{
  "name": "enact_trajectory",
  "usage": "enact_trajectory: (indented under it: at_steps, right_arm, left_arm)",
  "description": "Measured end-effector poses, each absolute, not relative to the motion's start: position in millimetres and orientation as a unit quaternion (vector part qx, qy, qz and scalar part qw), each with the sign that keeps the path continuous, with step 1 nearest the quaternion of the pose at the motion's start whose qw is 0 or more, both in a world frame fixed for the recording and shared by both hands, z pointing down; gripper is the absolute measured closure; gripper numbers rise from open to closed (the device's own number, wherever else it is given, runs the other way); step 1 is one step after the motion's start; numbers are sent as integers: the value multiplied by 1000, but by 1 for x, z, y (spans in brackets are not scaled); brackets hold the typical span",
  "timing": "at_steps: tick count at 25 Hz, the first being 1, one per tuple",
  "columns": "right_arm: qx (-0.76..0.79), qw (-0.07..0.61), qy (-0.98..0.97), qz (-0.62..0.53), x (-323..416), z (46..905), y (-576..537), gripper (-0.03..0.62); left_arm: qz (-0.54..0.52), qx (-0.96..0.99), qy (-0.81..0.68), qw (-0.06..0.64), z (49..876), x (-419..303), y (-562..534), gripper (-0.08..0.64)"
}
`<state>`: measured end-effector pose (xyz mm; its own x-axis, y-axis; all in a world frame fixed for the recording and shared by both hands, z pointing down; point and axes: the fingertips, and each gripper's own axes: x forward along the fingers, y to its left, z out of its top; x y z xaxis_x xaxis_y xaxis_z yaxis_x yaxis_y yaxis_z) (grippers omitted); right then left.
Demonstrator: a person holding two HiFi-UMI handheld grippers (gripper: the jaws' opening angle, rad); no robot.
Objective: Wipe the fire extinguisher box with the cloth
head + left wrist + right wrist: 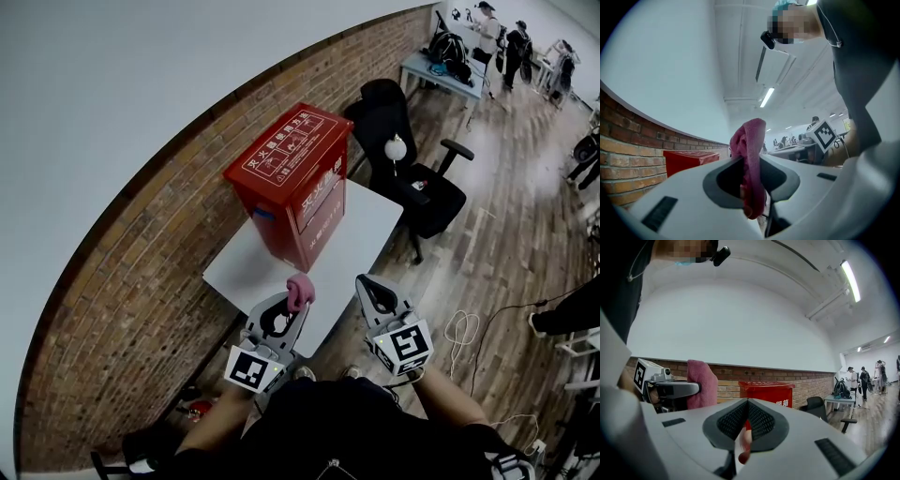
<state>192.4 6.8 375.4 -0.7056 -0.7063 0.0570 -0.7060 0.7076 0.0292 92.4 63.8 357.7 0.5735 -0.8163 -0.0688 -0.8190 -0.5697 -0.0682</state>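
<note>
Left gripper (pixel 294 306) is pinching the cloth (pixel 301 289) in its jaws, bottom center — not touching the fire extinguisher box (pixel 295 178) yet. Right gripper (pixel 373 289) is sitting with jaws together, empty.

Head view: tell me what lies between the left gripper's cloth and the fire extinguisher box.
Only bare white tabletop, seen in the head view, separates the pink cloth in the left gripper from the red fire extinguisher box.
</note>
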Motion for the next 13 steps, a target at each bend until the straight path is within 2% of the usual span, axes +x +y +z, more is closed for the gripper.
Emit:
enact_trajectory:
  at_steps: [13]
  right_arm:
    - [381, 38, -924, -10, 177, 373, 6, 572]
  left_arm:
    - [16, -886, 461, 41, 359, 75, 53, 430]
